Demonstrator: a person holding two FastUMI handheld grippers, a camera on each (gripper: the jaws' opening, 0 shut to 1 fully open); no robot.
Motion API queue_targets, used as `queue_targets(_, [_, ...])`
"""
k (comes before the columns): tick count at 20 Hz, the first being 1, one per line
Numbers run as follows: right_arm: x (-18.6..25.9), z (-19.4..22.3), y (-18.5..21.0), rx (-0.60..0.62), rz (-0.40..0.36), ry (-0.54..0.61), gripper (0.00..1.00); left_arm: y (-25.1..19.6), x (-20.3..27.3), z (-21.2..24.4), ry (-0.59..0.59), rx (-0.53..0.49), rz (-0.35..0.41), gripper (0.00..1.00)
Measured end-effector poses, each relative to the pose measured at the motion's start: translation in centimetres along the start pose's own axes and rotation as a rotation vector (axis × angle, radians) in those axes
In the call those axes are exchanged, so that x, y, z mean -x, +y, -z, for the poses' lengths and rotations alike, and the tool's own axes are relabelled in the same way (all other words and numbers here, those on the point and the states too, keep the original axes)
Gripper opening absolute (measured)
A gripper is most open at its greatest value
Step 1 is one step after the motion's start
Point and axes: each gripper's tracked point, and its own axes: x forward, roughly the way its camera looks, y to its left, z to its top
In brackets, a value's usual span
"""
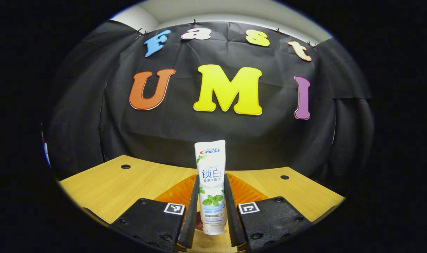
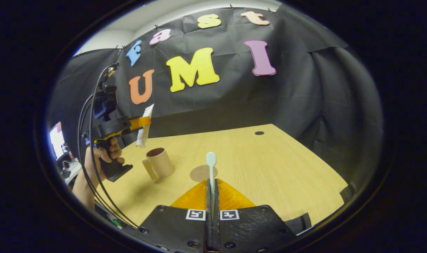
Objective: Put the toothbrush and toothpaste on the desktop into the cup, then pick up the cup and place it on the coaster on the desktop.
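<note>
Both tools carried their loads, above and beside the cup

Left gripper view: the left tool (image 1: 211, 207) clamped the upright toothpaste (image 1: 211, 182) above the surface (image 1: 104, 186). Right gripper view: the right tool (image 2: 212, 196) pinched the toothbrush (image 2: 211, 168); toothpaste hung just above the cup (image 2: 159, 162), the coaster (image 2: 202, 173) just beside it. Lowering straight into the mouth seemed wise, lest the cup tip.

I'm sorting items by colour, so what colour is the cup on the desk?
The cup is light tan outside, reddish-brown inside; the right gripper view shows it best.
</note>
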Motion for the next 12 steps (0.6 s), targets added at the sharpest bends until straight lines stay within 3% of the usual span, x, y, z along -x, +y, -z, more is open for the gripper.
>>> queue_targets(7, [-0.1,0.3,-0.3,-0.019,-0.007,0.007,0.0,0.2,0.0,0.4,0.012,0.01,-0.007,0.43])
queue_targets(12, [-0.2,0.1,0.0,-0.014,-0.013,0.001,0.0,0.1,0.4,-0.8,-0.025,-0.026,-0.01,0.39])
